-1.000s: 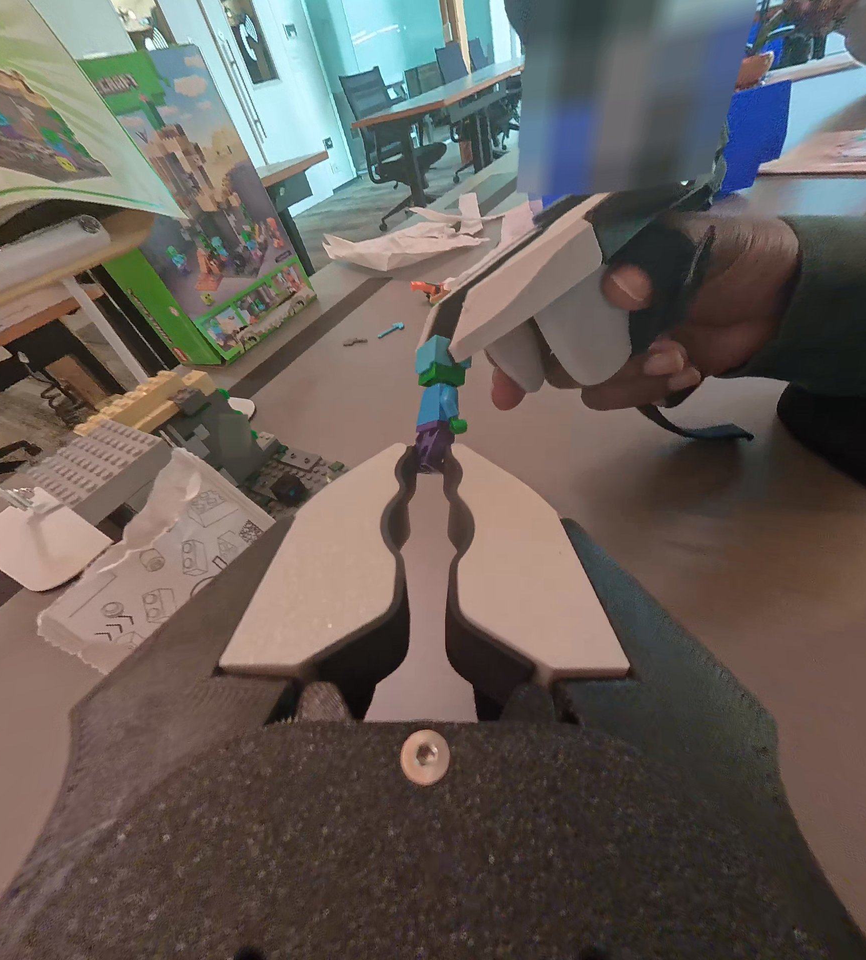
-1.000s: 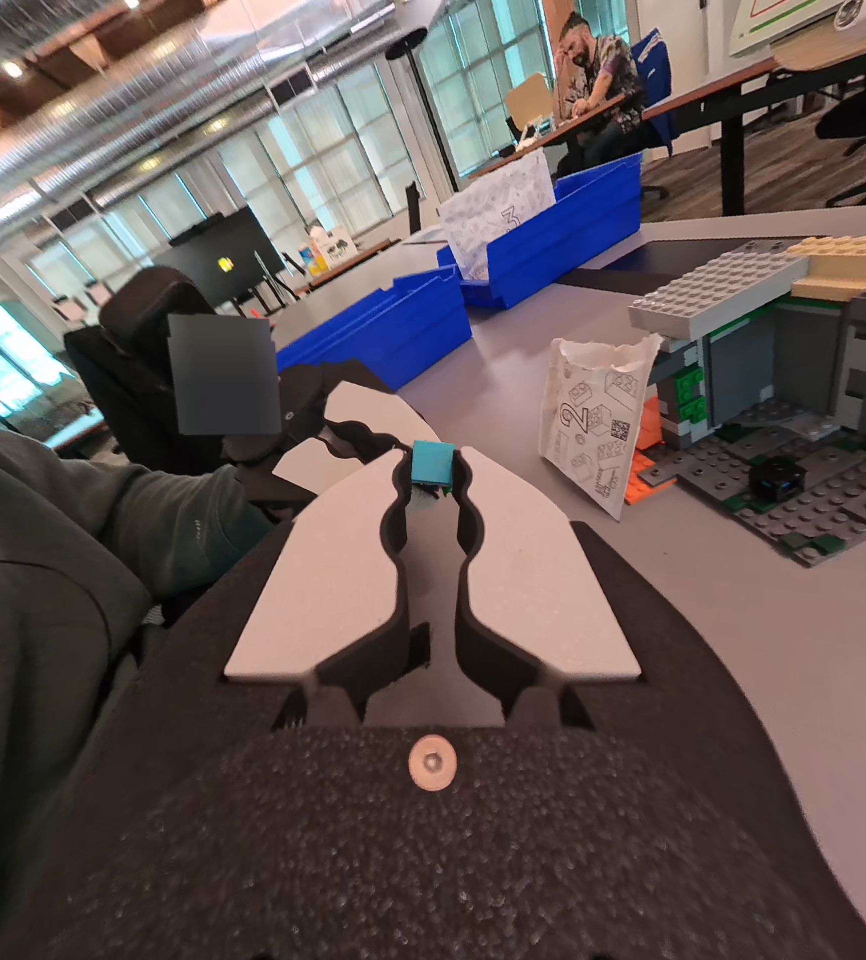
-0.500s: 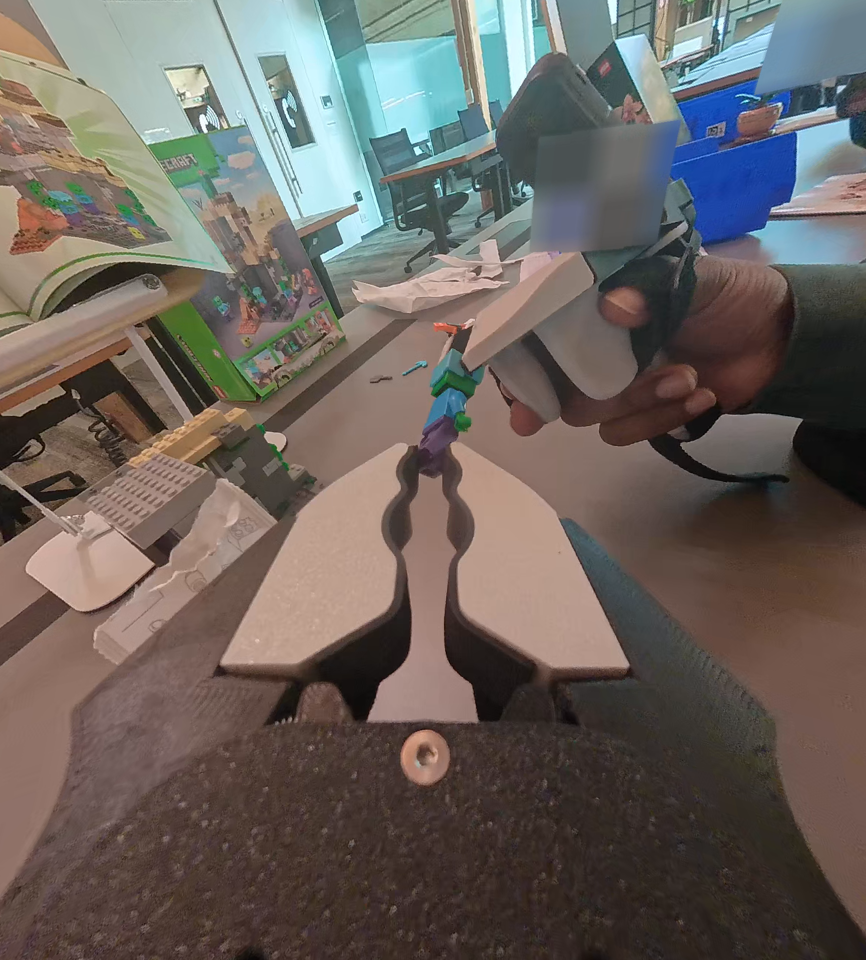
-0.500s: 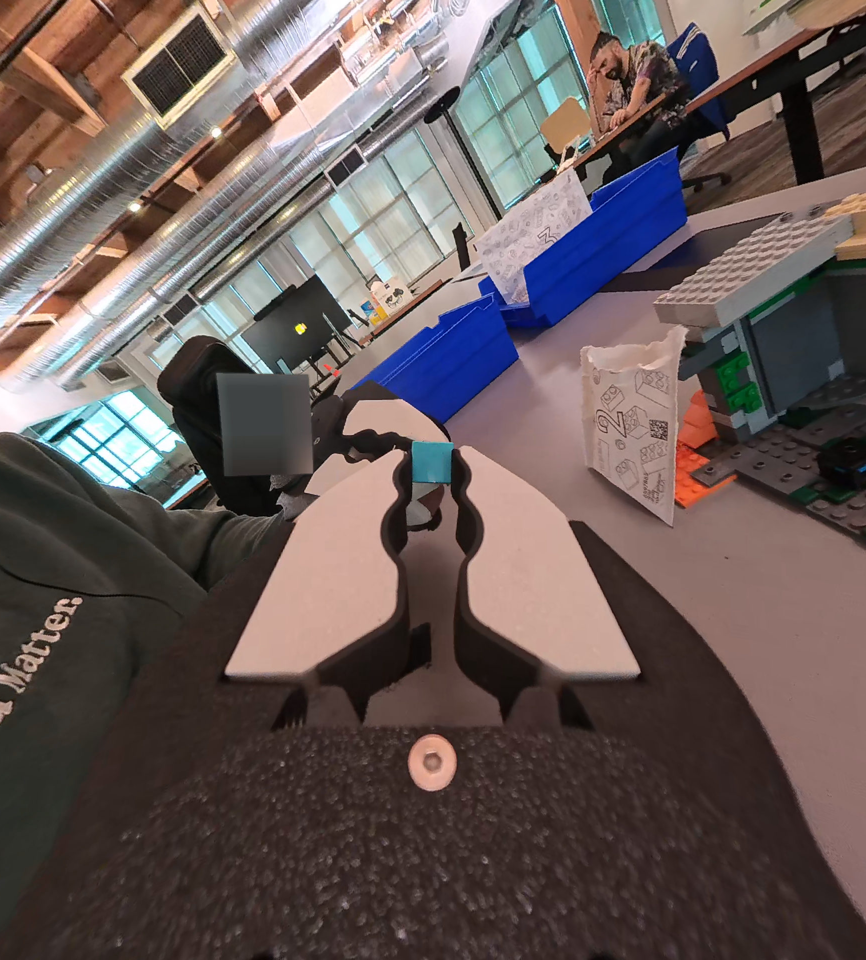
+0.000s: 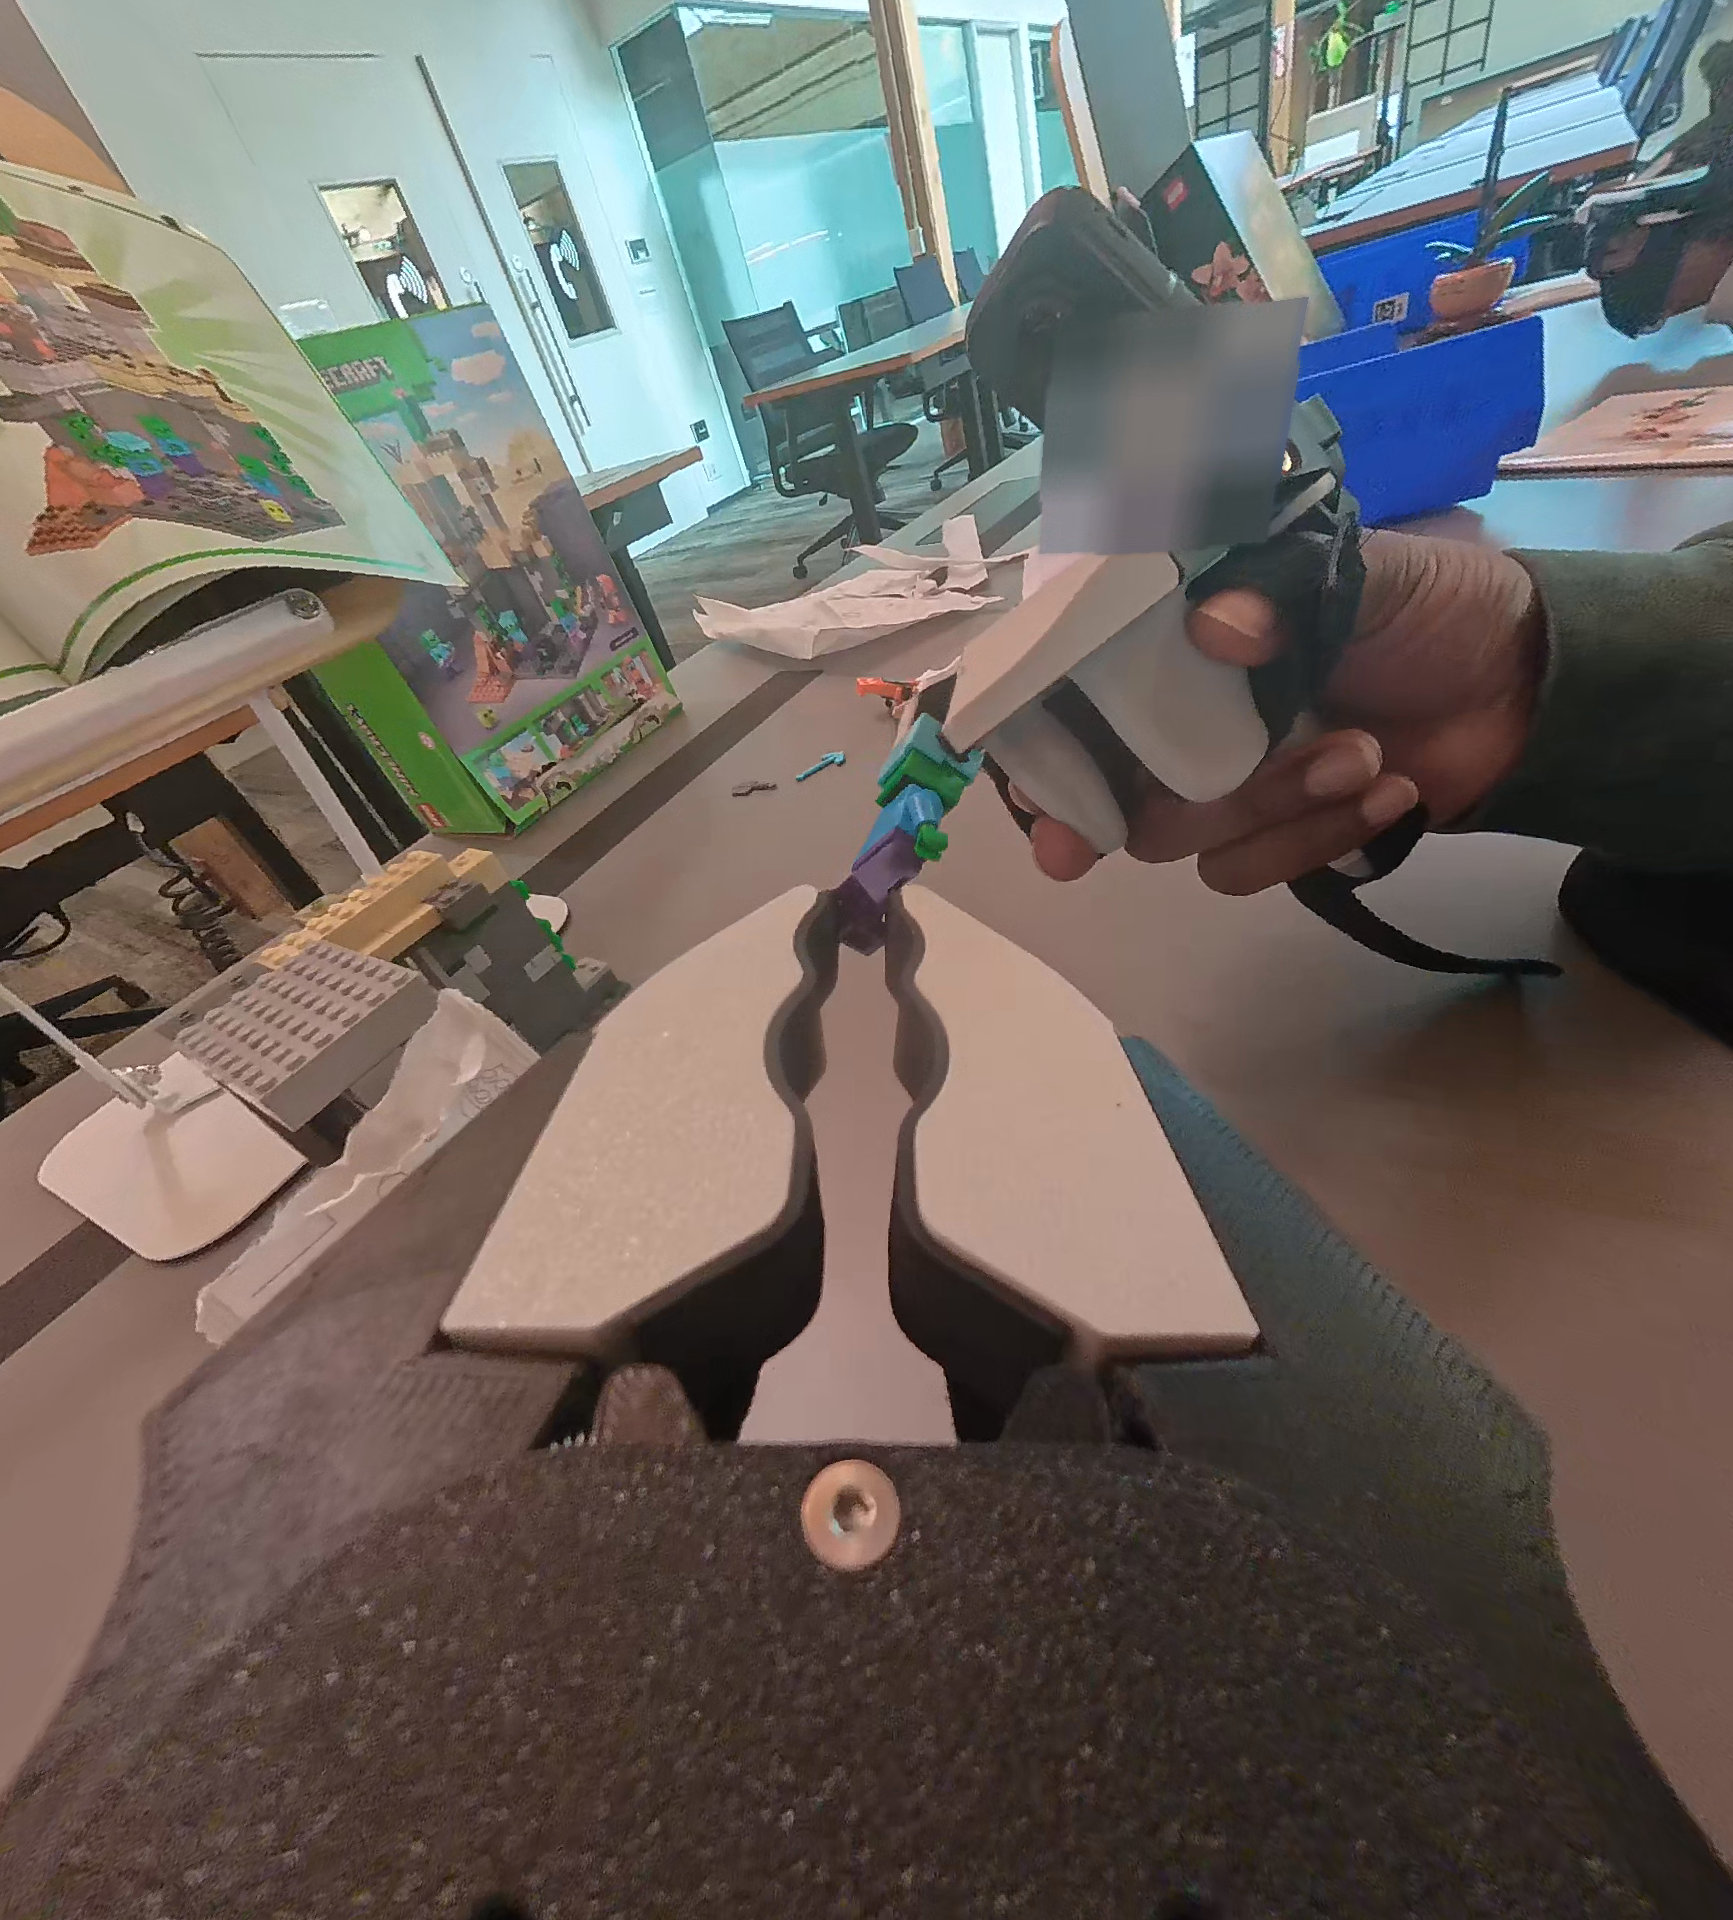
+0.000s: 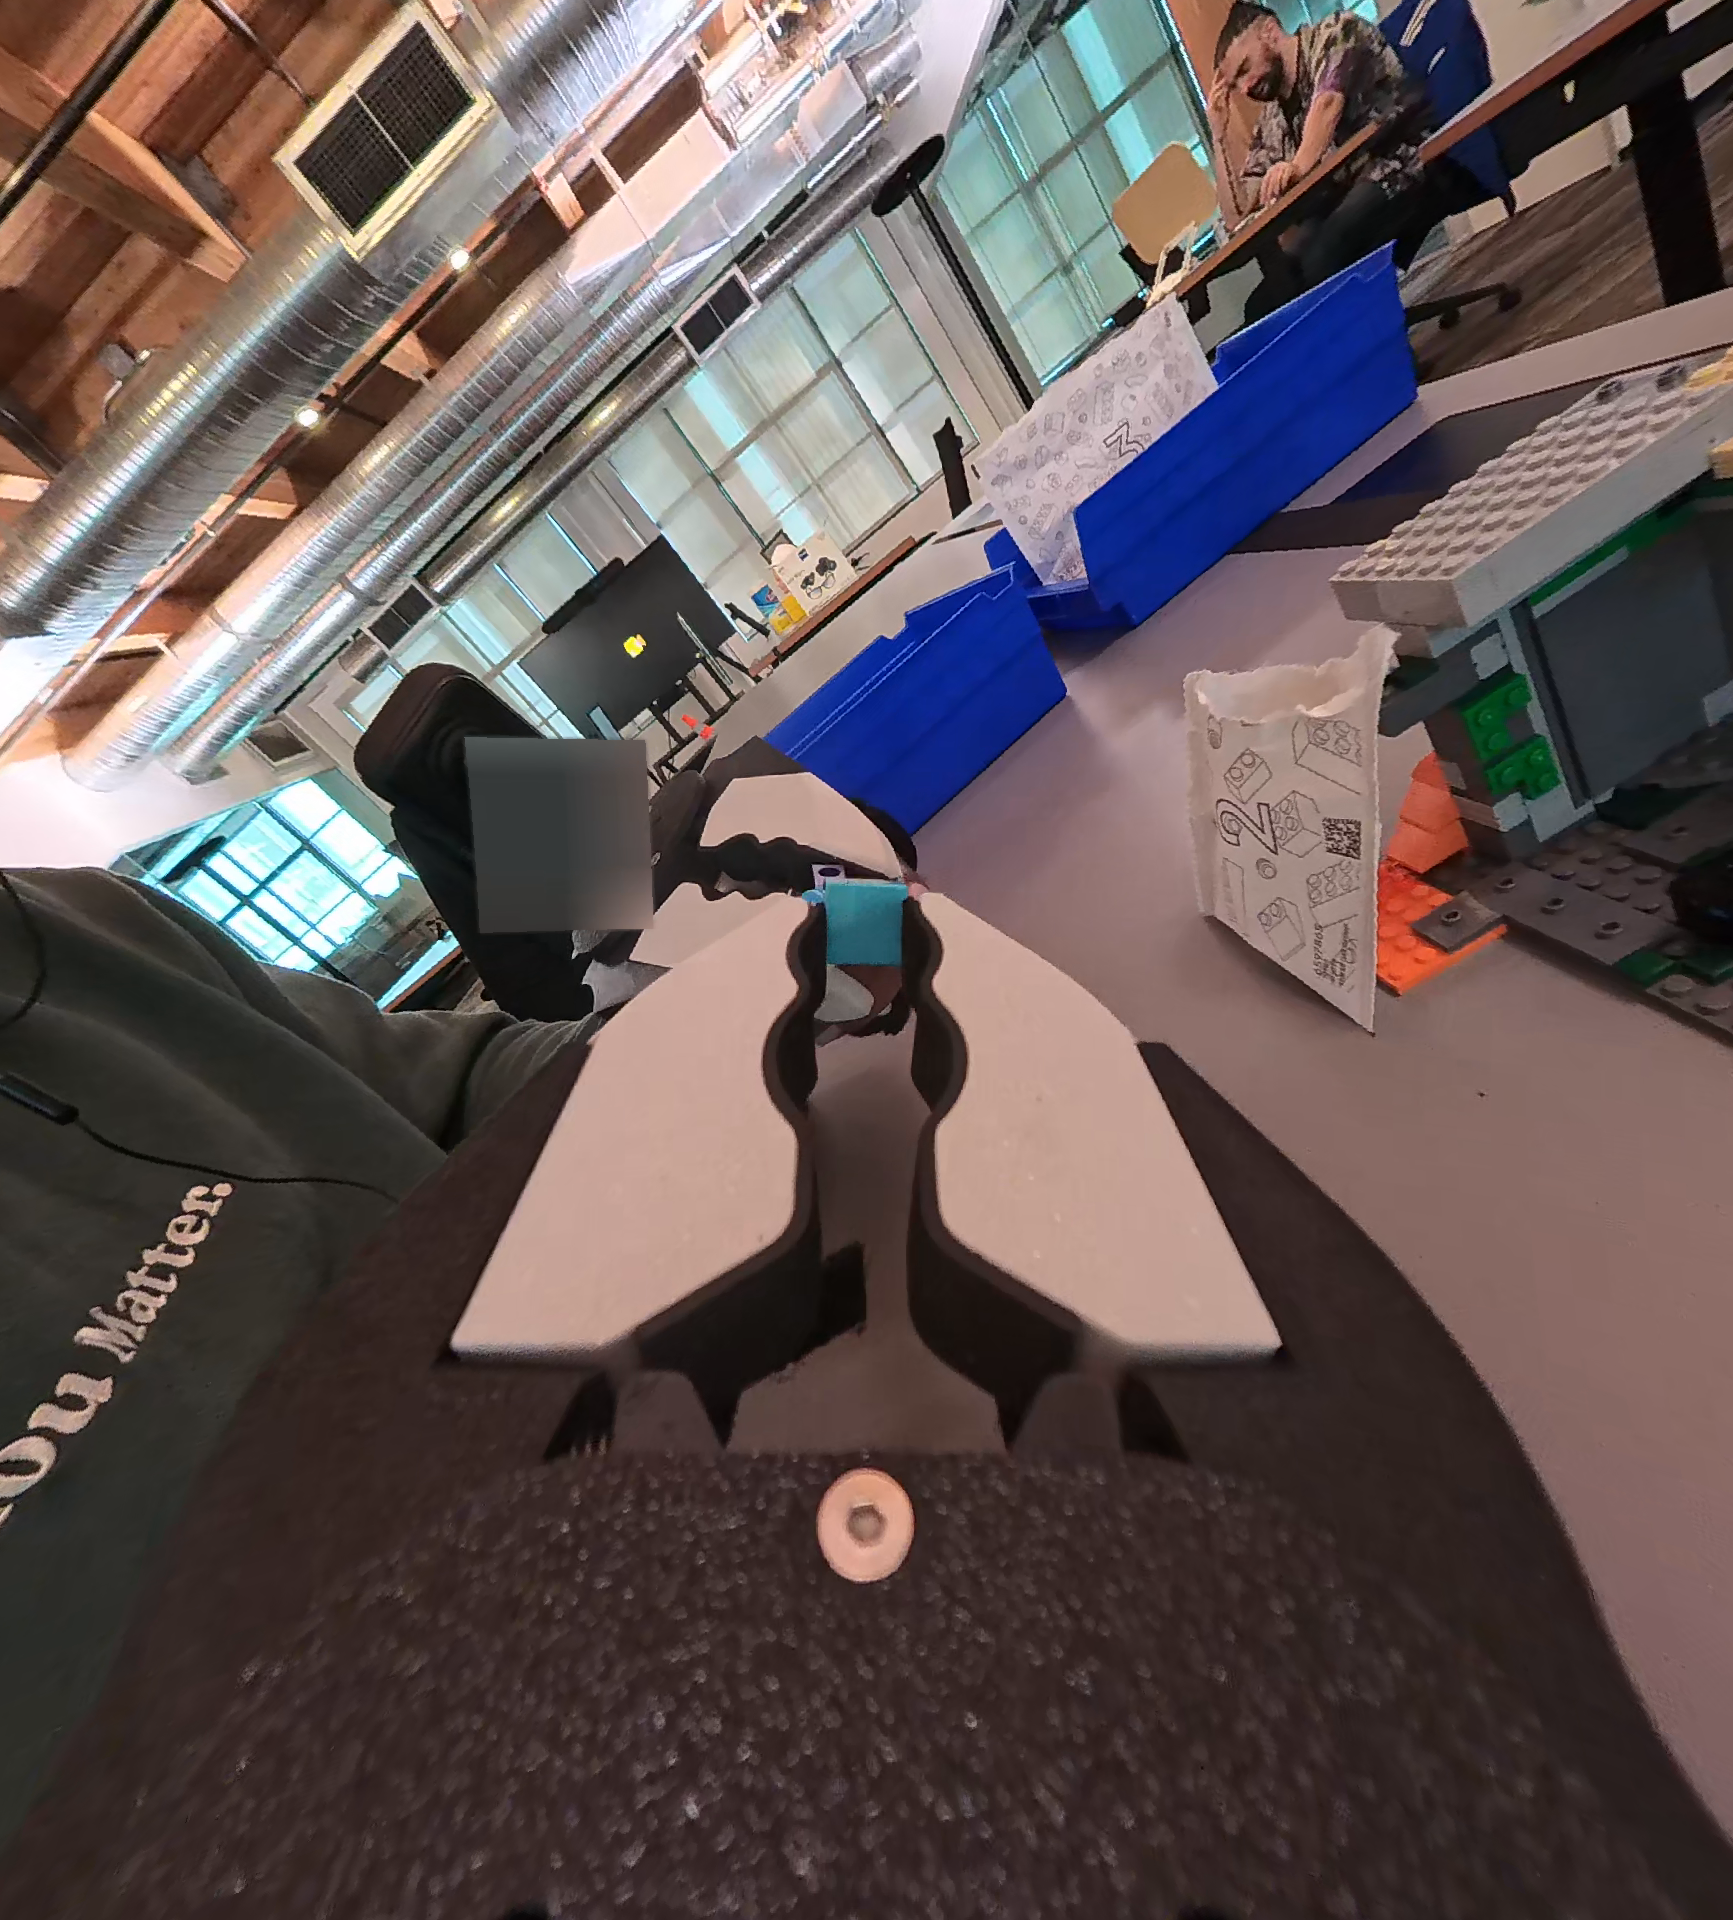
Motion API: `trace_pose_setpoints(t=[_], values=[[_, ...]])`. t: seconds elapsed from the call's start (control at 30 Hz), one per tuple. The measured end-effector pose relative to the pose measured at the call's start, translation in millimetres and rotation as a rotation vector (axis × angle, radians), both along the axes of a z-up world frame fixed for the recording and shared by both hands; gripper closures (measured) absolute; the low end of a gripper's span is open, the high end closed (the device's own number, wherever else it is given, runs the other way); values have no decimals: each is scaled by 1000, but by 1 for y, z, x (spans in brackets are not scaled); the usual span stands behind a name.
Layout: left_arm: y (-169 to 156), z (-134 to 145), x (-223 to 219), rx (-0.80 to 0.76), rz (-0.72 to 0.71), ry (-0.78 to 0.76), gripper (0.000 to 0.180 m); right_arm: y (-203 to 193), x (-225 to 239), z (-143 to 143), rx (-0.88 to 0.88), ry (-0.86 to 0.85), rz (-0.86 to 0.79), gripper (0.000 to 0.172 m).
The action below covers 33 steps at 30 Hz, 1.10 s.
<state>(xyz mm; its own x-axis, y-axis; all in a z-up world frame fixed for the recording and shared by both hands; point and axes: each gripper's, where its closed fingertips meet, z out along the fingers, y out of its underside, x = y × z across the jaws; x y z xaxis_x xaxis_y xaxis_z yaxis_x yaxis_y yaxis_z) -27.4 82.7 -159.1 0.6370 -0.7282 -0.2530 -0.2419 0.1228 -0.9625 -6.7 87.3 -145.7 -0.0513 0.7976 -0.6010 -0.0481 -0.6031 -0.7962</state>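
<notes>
A small toy-brick figure (image 5: 901, 826) with a teal and green head, blue torso and purple legs hangs in the air between both grippers. My left gripper (image 5: 864, 914) is shut on its purple legs. My right gripper (image 6: 864, 920) is shut on its teal head (image 6: 862, 923); in the left wrist view the right gripper (image 5: 955, 732) comes in from the upper right, held by a hand (image 5: 1361, 717). The left gripper (image 6: 789, 831) shows just beyond the head in the right wrist view. The figure leans to the right.
A grey and tan brick building (image 5: 394, 966) on dark plates (image 6: 1672, 935) stands on the grey table (image 5: 1464, 1143), with a torn white paper bag (image 6: 1288, 831) beside it. A green set box (image 5: 519, 623), an open instruction book (image 5: 114, 416), blue bins (image 6: 945, 686) and loose small parts (image 5: 820, 767) lie farther off. The tips of both grippers are at nearly the same place.
Both grippers have kept their hold on the figure and lifted and tilted it; the figure now leans more to the right. The views have swung upward.
</notes>
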Motion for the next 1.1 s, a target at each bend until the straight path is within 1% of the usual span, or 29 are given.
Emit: trace_pose_setpoints(t=[0.03,0.1,0.13,0.17,0.2,0.23,0.27,0.4,0.53,0.67,0.7,0.73,0.8,0.93,1.1], values=[[0,0,-1,0,5,-1,171,0,1,1,-2,4,-1,158],[8,3,-24,-8,73,-34,172,18,24,17,-46,108,-68,158],[6,8,-29,-26,41,-73,172,24,35,19,-17,102,-108,158],[1,14,-22,3,11,-59,172,18,31,12,72,12,-112,158],[-3,16,-10,56,-11,-8,172,8,18,7,115,-27,-84,158],[-5,15,2,76,-18,12,172,1,6,6,108,-22,-54,158],[-2,17,6,74,1,-3,171,3,1,5,81,-10,-57,158],[7,10,-6,19,30,-29,172,15,8,-3,75,-47,-85,158],[10,2,-15,-37,41,-62,172,27,14,-33,129,-227,-153,158],[11,-1,-18,-65,35,-82,172,27,12,-62,256,-436,-156,157],[11,-2,-18,-73,33,-83,172,27,12,-70,311,-498,-158,152],[11,-3,-19,-79,30,-88,172,26,11,-75,360,-545,-164,144],[10,-4,-19,-99,17,-107,172,23,8,-79,412,-586,-152,134],[10,-6,-19,-122,0,-122,172,15,4,-68,411,-512,-127,125],[2,-12,-8,-158,-73,-114,172,1,0,-29,392,-275,-93,127]])
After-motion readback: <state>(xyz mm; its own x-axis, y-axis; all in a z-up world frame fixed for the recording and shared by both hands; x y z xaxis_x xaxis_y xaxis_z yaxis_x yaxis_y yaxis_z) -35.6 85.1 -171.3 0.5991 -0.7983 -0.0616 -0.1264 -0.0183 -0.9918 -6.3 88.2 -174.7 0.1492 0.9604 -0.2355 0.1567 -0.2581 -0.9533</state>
